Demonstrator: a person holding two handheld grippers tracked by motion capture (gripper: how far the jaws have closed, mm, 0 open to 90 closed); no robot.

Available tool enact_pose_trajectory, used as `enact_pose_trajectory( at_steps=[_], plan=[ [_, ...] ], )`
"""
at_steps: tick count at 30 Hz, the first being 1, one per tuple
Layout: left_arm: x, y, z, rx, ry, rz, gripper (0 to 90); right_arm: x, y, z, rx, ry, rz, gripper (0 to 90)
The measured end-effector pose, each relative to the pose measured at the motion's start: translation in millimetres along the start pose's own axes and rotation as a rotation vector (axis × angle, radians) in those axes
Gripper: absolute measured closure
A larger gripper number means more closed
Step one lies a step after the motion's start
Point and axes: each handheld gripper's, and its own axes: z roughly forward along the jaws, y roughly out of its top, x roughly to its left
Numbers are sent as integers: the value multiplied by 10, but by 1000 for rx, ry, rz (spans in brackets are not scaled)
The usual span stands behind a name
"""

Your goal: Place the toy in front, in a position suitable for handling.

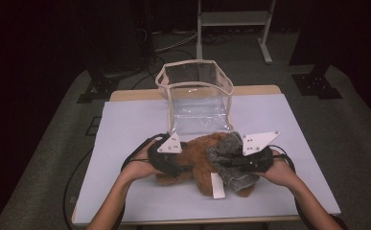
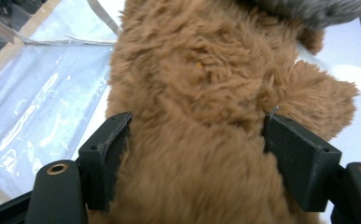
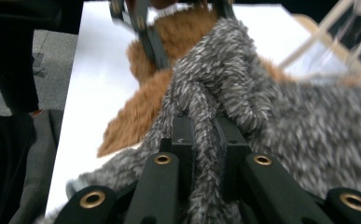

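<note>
Brown plush toy [image 2: 201, 107] lies lengthwise between the left gripper [image 2: 197, 154] jaws, which stand apart against its flanks, while the right gripper [image 3: 209, 140], jaws clamped on the toy's grey knit sweater [image 3: 271, 116], sits at its far end, clear bag [image 1: 197, 96] just beyond.

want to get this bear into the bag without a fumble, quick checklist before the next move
1. Right gripper pinching the grey sweater: ok, jaws closed on a fold of it.
2. Left gripper holding the bear: not ok, jaws sit either side of the body and the fur fills the gap, but a firm squeeze is not evident.
3. Bag mouth open: ok, standing open behind the bear.
4. Bag steady: cannot tell, nothing holds it.
5. Bear lifted off the table: cannot tell.
6. Tag free: ok, lies loose in front.
</note>
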Motion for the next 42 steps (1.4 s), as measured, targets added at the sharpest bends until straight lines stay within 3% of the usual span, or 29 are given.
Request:
enact_pose_trajectory(
  at_steps=[4, 7, 12, 21, 25, 29, 32, 37, 42],
  plan=[
    [4, 30, 40, 12, 3, 14, 257, 1, 187, 161, 4, -12, -50, 798],
    [27, 7, 13, 12, 4, 11, 302, -47, 184, 221, -9, 3, -43, 798],
    [24, 28, 12, 9, -4, 15, 307, -57, -79, 34, -42, -4, 29, 797],
    [26, 52, 1, 23, -12, 27, 307, 81, -825, -348, -15, -51, 197, 795],
    [26, 53, -4, 26, -23, 29, 306, 73, -820, -455, 0, -70, 195, 794],
    [20, 43, -23, 28, -38, 41, 312, 36, -661, -466, -49, -77, 174, 794],
    [12, 37, -48, 34, -44, 43, 313, 23, -592, -405, -67, -55, 166, 795],
    [0, 23, -84, 15, -55, 38, 326, 90, -790, -304, -48, -20, 204, 794],
    [-4, 19, -86, 13, -55, 36, 328, 154, -965, -408, -16, -40, 238, 794]
  ],
)
